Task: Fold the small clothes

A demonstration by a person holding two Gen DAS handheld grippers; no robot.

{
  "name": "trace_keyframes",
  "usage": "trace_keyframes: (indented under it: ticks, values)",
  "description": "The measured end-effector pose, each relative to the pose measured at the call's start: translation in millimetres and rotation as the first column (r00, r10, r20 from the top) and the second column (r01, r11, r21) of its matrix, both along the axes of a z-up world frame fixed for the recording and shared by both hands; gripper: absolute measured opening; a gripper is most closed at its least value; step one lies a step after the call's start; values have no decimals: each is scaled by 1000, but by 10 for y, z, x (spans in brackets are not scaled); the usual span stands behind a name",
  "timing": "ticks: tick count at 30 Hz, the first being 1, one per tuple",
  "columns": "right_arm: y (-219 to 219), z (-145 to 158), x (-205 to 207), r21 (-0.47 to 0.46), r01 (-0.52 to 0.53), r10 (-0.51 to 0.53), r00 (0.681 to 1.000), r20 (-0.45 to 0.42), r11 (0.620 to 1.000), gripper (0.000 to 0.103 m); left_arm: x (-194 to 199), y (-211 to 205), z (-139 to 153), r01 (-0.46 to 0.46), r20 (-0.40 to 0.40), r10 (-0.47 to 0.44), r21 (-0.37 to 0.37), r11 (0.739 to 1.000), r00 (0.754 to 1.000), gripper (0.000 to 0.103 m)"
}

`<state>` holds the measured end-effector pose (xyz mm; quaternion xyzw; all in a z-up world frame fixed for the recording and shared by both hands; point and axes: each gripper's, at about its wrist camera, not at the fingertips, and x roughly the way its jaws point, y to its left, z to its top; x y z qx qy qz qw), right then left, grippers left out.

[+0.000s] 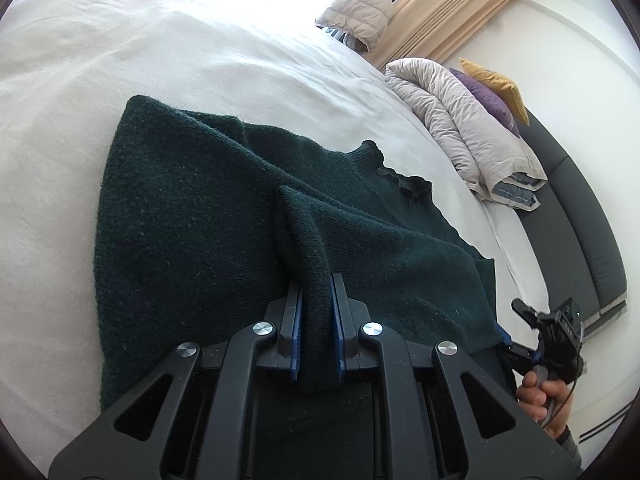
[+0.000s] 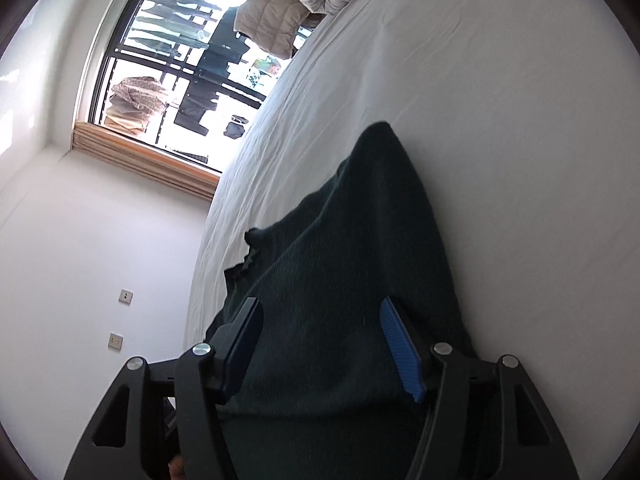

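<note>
A dark green knit sweater [image 1: 192,208] lies on the white bed sheet [image 1: 120,60]. My left gripper [image 1: 317,284] is shut on a raised fold of the sweater near its lower edge. In the right wrist view the same sweater [image 2: 352,248] runs between the fingers of my right gripper [image 2: 320,312], whose jaws stand wide apart over the cloth. The right gripper also shows in the left wrist view [image 1: 552,336], held in a hand at the sweater's right edge.
A folded beige duvet [image 1: 460,128] with purple and yellow cushions [image 1: 492,96] lies at the head of the bed. A dark headboard [image 1: 580,220] runs along the right. A window [image 2: 172,64] with clothes hanging outside is behind the bed.
</note>
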<state>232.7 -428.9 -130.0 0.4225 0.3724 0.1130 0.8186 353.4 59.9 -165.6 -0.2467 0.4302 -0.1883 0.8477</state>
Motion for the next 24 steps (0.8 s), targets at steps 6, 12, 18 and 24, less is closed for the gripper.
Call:
trace_keyframes:
  ticks: [6, 12, 18, 24]
  values:
    - [-29, 171, -344, 4, 22, -22, 999, -30, 1000, 66, -165, 64, 181, -33, -18, 35, 92, 995, 999, 14]
    - [216, 459, -48, 53, -53, 49, 996, 71, 997, 69, -417, -87, 660, -102, 111, 77, 236, 966, 991, 14]
    - [414, -69, 187, 86, -72, 78, 995, -65, 994, 62, -313, -484, 362, 20, 30, -31, 331, 943, 999, 14]
    - [372, -36, -298, 13, -136, 136, 990, -37, 991, 61, -649, -394, 397, 46, 44, -65, 346, 937, 997, 14]
